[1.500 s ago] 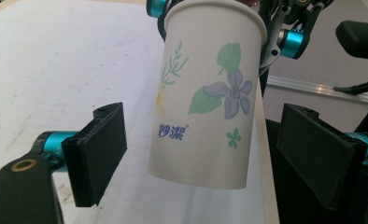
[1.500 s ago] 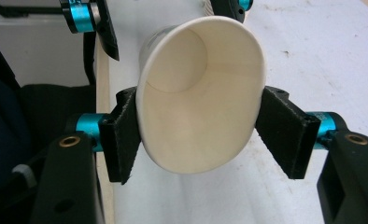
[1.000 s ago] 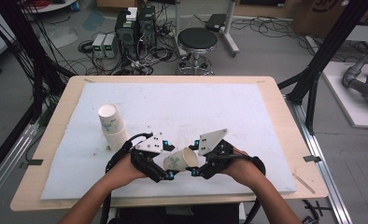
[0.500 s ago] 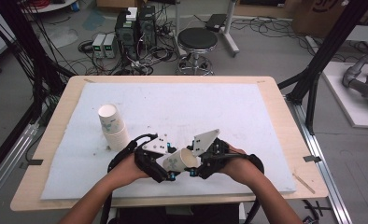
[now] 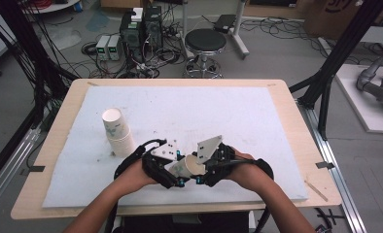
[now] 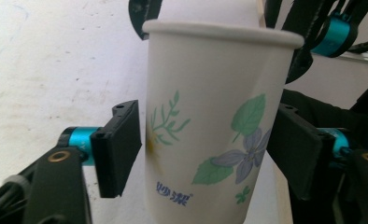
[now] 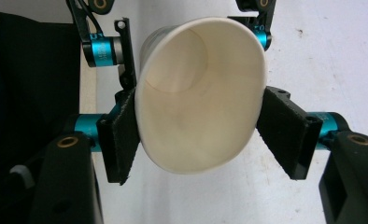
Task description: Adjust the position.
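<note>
A white paper cup (image 5: 187, 165) with a leaf and flower print lies on its side between my two grippers, near the table's front edge. My right gripper (image 5: 202, 171) is shut on its rim end; in the right gripper view the cup's mouth (image 7: 198, 98) is squeezed oval between the pads (image 7: 121, 135). My left gripper (image 5: 176, 174) has just been closing its jaws, and they now press on the cup's printed wall (image 6: 210, 130) from both sides. The left gripper's pads (image 6: 119, 144) touch the cup near its base end.
A stack of the same paper cups (image 5: 116, 131) stands upright on the white mat (image 5: 238, 111) to the left of my hands. The wooden table edge (image 5: 287, 208) runs just below my forearms. A stool (image 5: 205, 41) and electronics sit on the floor beyond the table.
The left gripper's jaws have closed in from wide apart onto the cup. Both hands and the cup have stayed in nearly the same place.
</note>
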